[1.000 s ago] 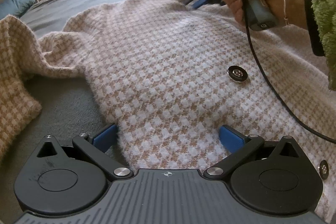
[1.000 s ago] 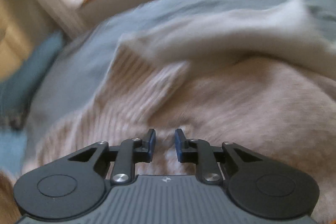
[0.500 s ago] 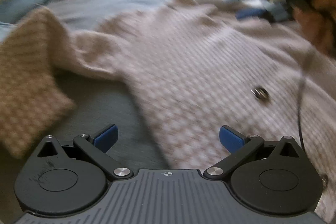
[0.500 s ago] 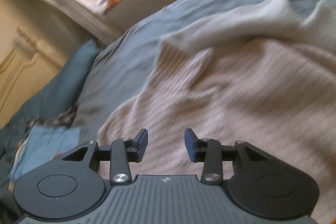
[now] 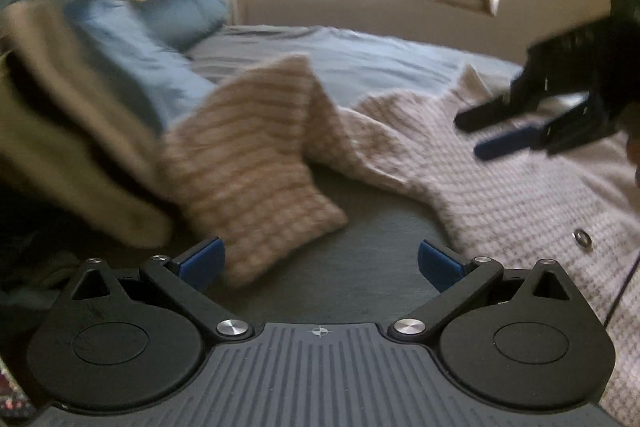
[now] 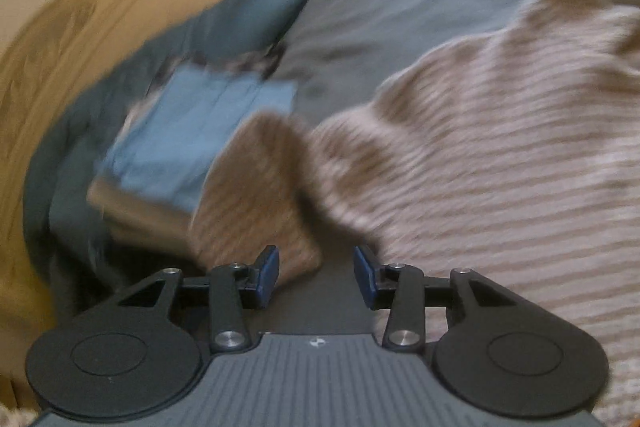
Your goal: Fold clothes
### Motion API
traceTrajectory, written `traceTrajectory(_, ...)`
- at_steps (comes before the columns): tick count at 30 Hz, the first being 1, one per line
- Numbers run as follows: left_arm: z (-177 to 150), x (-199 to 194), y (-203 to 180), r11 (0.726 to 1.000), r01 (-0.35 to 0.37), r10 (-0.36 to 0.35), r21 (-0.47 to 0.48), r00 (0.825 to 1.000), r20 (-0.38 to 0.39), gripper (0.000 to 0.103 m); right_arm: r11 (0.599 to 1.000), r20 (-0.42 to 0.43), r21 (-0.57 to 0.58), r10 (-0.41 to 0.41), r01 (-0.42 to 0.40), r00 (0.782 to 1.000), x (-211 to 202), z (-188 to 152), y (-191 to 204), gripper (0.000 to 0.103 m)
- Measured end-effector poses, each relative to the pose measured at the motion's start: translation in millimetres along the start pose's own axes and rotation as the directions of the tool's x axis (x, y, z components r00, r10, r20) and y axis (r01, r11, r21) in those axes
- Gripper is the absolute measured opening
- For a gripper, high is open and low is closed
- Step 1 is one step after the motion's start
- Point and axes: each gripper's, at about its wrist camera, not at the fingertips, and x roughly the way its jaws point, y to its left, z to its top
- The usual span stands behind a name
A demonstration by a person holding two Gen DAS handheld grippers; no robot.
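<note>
A pink-and-tan houndstooth cardigan [image 5: 500, 187] lies spread on the grey-blue bedsheet [image 5: 360, 63], its buttons [image 5: 582, 238] showing near the right edge and one sleeve [image 5: 256, 163] flung out left, its cuff end lying on the sheet close to the stack of folded clothes [image 6: 192, 131] by the blue pillows [image 5: 180, 15]. The left gripper [image 5: 320, 261] hangs wide open above bare sheet, nothing between its blue pads [image 5: 202, 261]. The right gripper [image 6: 315, 277] has just been opening; its jaws stand partly apart and empty, the sleeve cuff just beyond its left pad, not touching that I can tell.
</note>
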Motion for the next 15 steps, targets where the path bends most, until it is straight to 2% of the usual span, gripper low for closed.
traceTrajectory(2,0,-1,11,0.999,-0.024,0.024,-0.030,1.000,0.004,0.102,0.998,-0.045,-0.068,0.000,-0.003,0.999,20,-1,16,0.069)
traceTrajectory(4,2,3,22,0.997,-0.033,0.034,-0.068,0.999,0.006,0.099,0.992,-0.068,-0.123,-0.019,0.010,0.998,41,1,28,0.073)
traceTrajectory(8,2,13,39,0.992,-0.037,0.038,-0.117,0.999,0.008,0.095,0.984,-0.110,-0.177,-0.057,0.036,0.992,84,9,38,0.076)
traceTrajectory(9,2,16,42,0.992,-0.032,0.033,-0.125,0.999,0.003,0.090,0.982,-0.111,-0.185,-0.071,0.050,0.991,93,11,39,0.076)
traceTrajectory(10,1,20,44,0.991,-0.028,0.027,-0.134,1.000,-0.007,0.081,0.979,-0.110,-0.192,-0.087,0.064,0.990,101,14,39,0.077)
traceTrajectory(15,-6,35,56,0.982,-0.019,0.007,-0.190,0.998,-0.060,0.060,0.981,-0.107,-0.155,-0.130,0.112,0.986,126,21,24,0.078)
